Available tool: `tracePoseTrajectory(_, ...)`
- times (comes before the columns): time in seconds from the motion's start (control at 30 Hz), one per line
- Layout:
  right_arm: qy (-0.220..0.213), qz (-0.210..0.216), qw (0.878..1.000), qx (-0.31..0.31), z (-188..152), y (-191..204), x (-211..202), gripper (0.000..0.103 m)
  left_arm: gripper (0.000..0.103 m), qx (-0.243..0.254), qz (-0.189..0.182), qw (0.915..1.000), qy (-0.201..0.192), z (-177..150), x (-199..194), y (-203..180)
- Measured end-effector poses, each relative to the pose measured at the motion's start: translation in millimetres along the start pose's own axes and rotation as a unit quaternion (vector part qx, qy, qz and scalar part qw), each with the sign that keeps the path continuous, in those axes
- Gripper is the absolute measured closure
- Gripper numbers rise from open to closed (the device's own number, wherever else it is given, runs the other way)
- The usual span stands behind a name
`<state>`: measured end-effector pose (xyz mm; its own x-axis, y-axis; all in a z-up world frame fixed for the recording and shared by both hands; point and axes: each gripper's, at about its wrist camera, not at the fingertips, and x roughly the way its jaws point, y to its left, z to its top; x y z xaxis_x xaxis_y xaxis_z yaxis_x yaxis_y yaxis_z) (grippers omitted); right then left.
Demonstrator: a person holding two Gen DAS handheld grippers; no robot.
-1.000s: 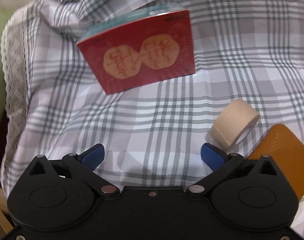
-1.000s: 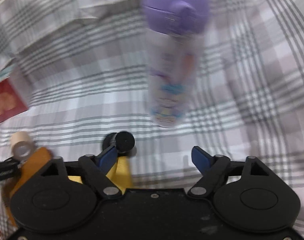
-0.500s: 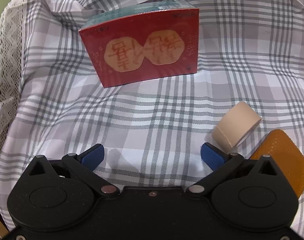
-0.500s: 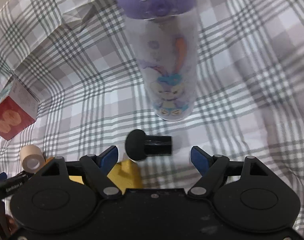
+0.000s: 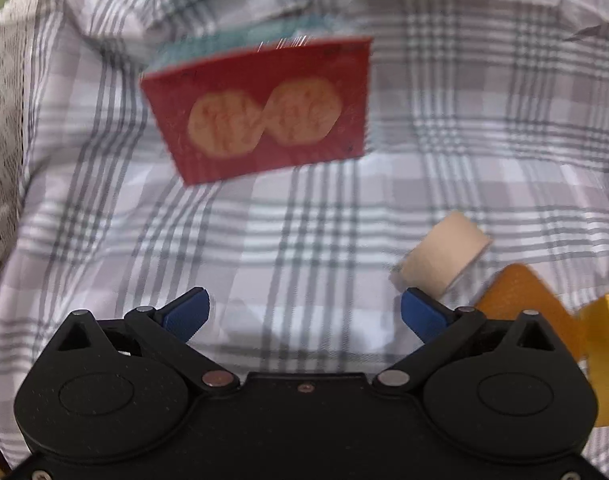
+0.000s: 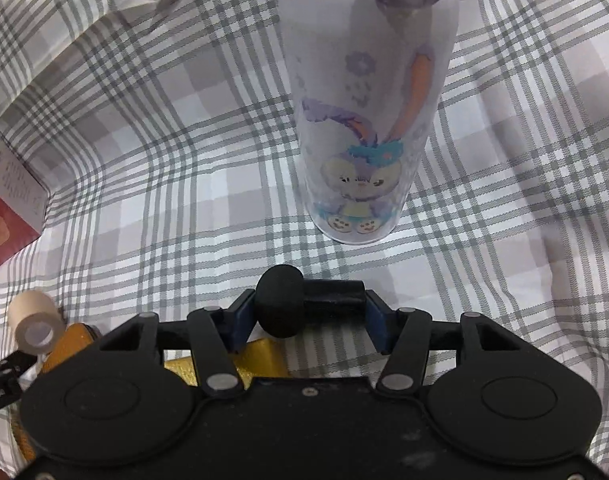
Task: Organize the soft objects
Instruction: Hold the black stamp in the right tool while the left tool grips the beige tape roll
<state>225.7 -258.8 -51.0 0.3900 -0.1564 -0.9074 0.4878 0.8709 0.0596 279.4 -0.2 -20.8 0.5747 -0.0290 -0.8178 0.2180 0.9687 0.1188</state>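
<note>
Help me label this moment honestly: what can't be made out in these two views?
- Red pack, left wrist view: motion blur makes its print unreadable.
- Bottle, right wrist view: lid cut off by the top edge.
- Yellow object, right wrist view: mostly hidden behind the right gripper.
- Black piece: whether the jaws actually press it is unclear.

On the checked cloth [image 5: 304, 240], a box [image 5: 260, 110] stands ahead of my left gripper [image 5: 304, 312], slightly left of centre, with a roll of tape [image 5: 440, 256] lying nearer and to the right, just beside my right-hand finger. A flat pad [image 5: 520, 300] lies right of the roll. In the right wrist view, a bottle [image 6: 364, 120] stands upright directly ahead of my right gripper [image 6: 310, 312], and a short cylinder [image 6: 304, 306] lies crosswise between its fingers, before the bottle.
</note>
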Motion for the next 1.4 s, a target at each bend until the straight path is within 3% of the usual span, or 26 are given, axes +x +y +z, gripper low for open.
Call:
tracePoseTrajectory(0.23,-0.009,-0.003,1.0,-0.008,-4,1,-2,0.048,0.004,0.042,0.006,0.9988,-0.023,15,-12,-32)
tracePoseTrajectory(0.73,-0.018,-0.025,0.999,-0.025,-4,0,7,0.046,0.004,0.037,-0.03,0.998,-0.04,24,-27,-52)
tracePoseTrajectory(1.07,-0.027,-0.034,0.998,-0.038,-7,5,13,0.043,0.003,0.065,-0.004,0.9973,-0.034,41,-11,-76)
tracePoseTrajectory(1.2,-0.025,-0.03,0.998,-0.04,-6,6,14,0.038,0.004,0.003,0.002,1.0,-0.003,56,2,-59)
tracePoseTrajectory(1.27,-0.023,-0.023,0.999,-0.042,-6,6,16,0.027,0.004,-0.022,-0.009,0.9997,0.008,59,5,-50)
tracePoseTrajectory(1.3,-0.02,-0.019,0.999,-0.044,-6,7,17,0.02,0.004,-0.027,-0.012,0.9995,0.01,59,5,-48)
tracePoseTrajectory(1.4,-0.023,-0.022,0.998,-0.052,-8,12,21,0.014,0.004,-0.016,-0.005,0.9998,0.014,55,7,-49)
